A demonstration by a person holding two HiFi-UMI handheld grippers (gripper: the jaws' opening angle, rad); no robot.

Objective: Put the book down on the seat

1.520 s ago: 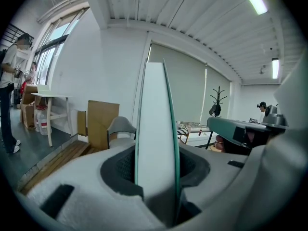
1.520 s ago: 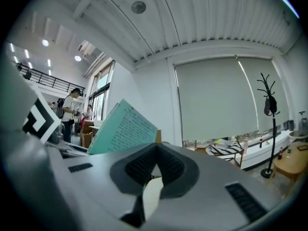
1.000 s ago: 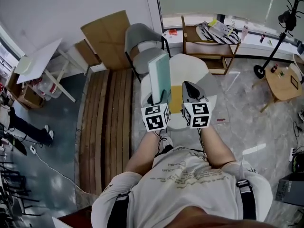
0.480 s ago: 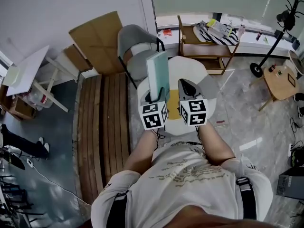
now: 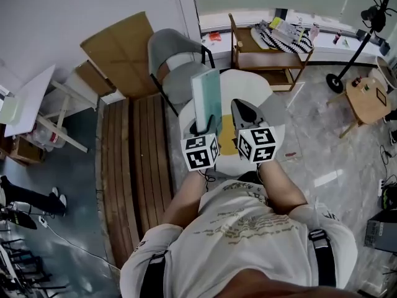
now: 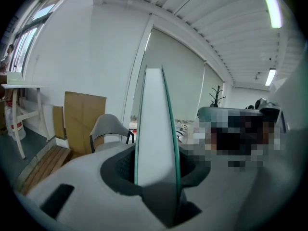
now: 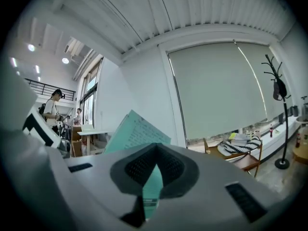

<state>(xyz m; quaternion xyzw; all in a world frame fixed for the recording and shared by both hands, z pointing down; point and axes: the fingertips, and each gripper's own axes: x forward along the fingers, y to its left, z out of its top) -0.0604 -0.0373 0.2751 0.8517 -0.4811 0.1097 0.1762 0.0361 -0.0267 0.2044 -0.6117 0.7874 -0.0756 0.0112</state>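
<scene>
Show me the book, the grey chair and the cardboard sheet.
book (image 5: 206, 97), head view, its green cover
grey chair (image 5: 166, 46), head view, its backrest
cardboard sheet (image 5: 121, 47), head view, its flat middle

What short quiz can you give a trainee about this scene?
1. True or false: the book lies on the seat.
2. How is the book held? A) lying flat B) closed, on edge C) open wide
3. Which gripper's fingers hold the book?
Key: 1 false; 2 B; 3 the left gripper.
</scene>
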